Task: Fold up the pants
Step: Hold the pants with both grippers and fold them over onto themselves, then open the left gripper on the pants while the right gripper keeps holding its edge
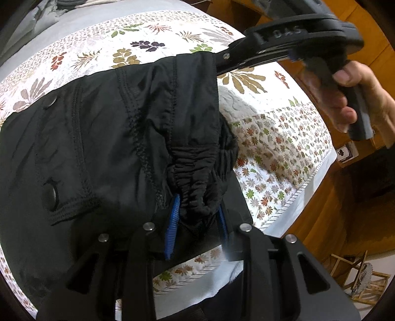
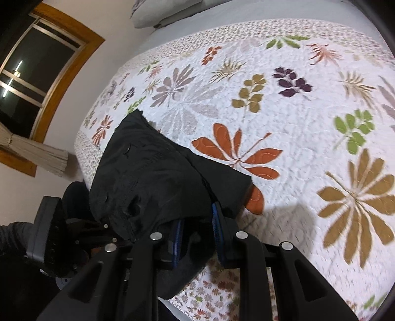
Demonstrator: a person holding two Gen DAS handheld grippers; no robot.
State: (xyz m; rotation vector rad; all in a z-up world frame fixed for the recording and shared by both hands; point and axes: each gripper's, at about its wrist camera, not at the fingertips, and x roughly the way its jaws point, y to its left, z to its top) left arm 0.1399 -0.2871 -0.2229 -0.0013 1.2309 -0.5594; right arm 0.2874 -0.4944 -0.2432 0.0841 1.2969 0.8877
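Black pants (image 1: pixel 103 138) hang lifted over a floral quilted bed (image 1: pixel 284 148), their bunched elastic waistband (image 1: pixel 197 172) pinched between the blue pads (image 1: pixel 171 229) of my left gripper (image 1: pixel 197 222). My right gripper (image 1: pixel 218 63) shows in the left wrist view at upper right, a hand (image 1: pixel 358 98) on its handle, clamped on the far corner of the cloth. Seen from the right wrist, the pants (image 2: pixel 158 172) drape left from my right gripper (image 2: pixel 197 229), whose blue pads (image 2: pixel 217 227) squeeze a fold. The left gripper's body (image 2: pixel 54 234) sits at lower left.
The quilt (image 2: pixel 271 123) spreads wide to the right of the pants. A pillow (image 2: pixel 167 12) lies at the head. A wood-framed window (image 2: pixel 37 74) and curtain are on the left; wooden furniture (image 1: pixel 358 185) and a small wooden rack (image 1: pixel 360 276) stand beside the bed edge.
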